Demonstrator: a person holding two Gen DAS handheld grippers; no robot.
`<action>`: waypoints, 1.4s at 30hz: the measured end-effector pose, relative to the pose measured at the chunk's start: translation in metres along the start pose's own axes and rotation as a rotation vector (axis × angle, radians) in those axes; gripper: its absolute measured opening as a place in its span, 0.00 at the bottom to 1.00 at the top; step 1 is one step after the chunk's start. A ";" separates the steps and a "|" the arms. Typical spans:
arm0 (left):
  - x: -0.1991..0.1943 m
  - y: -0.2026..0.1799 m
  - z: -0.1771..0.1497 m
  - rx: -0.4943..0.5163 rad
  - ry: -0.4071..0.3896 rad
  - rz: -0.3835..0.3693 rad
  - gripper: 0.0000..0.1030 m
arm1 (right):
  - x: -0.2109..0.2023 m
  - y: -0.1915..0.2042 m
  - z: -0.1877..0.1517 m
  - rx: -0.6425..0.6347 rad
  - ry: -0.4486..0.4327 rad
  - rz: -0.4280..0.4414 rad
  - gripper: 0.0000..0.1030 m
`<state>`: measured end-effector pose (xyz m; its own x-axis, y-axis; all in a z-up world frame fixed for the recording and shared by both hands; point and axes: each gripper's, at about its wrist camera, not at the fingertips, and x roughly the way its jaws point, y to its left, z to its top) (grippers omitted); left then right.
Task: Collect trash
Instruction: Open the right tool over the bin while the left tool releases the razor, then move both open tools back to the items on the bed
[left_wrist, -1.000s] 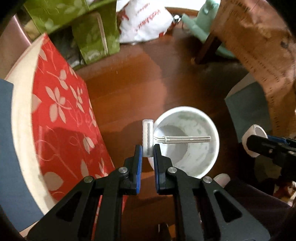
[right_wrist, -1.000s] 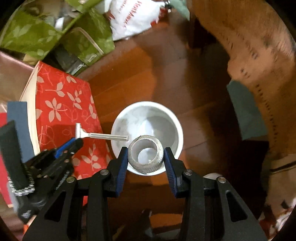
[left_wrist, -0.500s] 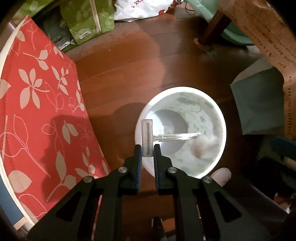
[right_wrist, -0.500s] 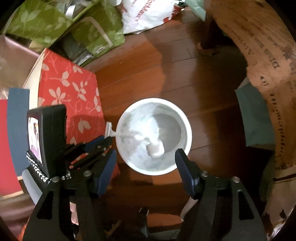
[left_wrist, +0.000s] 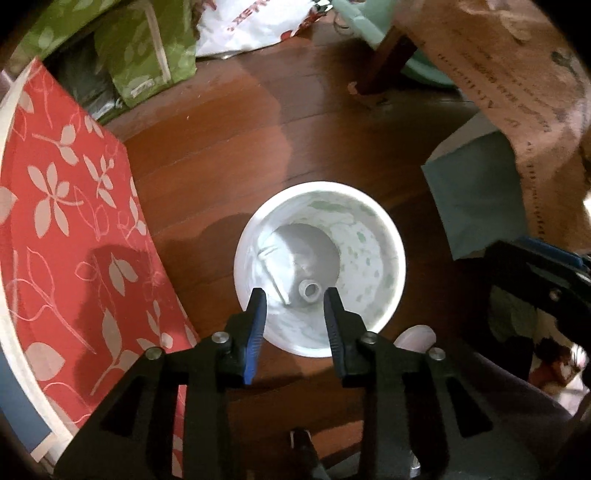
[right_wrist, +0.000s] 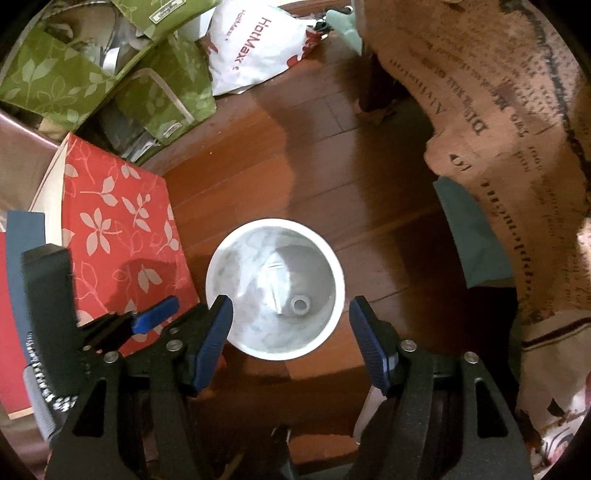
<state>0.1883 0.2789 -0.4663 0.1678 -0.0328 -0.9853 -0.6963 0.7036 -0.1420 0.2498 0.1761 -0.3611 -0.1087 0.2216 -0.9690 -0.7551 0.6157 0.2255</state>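
A white bin (left_wrist: 391, 236) with a faint green leaf pattern stands on the wooden floor, also in the right wrist view (right_wrist: 332, 266). At its bottom lie a grey tape roll (left_wrist: 309, 291) (right_wrist: 300, 305) and a disposable razor (left_wrist: 275, 275) (right_wrist: 275, 291). My left gripper (left_wrist: 294, 306) is open and empty, directly above the bin's near rim. My right gripper (right_wrist: 291, 325) is wide open and empty, above the bin's near side. The left gripper shows at the left of the right wrist view (right_wrist: 147, 321).
A red box with white leaf print (left_wrist: 66, 229) (right_wrist: 114, 229) stands left of the bin. Green leaf-print bags (right_wrist: 110, 74) and a white plastic bag (right_wrist: 255, 48) lie at the back. A brown printed cloth (right_wrist: 498, 129) and a teal bag (left_wrist: 476, 192) are at the right.
My right gripper opened and dropped the tape roll into the bin. Then my left gripper opened and let the razor fall in. Both now lie at the bottom.
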 end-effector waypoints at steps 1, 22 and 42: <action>-0.004 -0.002 -0.001 0.010 -0.008 0.001 0.30 | -0.003 0.000 -0.001 0.000 -0.010 -0.006 0.60; -0.195 -0.039 -0.022 0.158 -0.383 -0.031 0.31 | -0.155 0.004 -0.053 -0.083 -0.390 -0.052 0.60; -0.341 -0.179 -0.064 0.393 -0.693 -0.151 0.38 | -0.337 -0.085 -0.132 0.107 -0.823 -0.106 0.60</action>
<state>0.2110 0.1181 -0.1106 0.7242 0.2093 -0.6570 -0.3574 0.9288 -0.0980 0.2658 -0.0507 -0.0665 0.4979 0.6143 -0.6121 -0.6648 0.7236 0.1854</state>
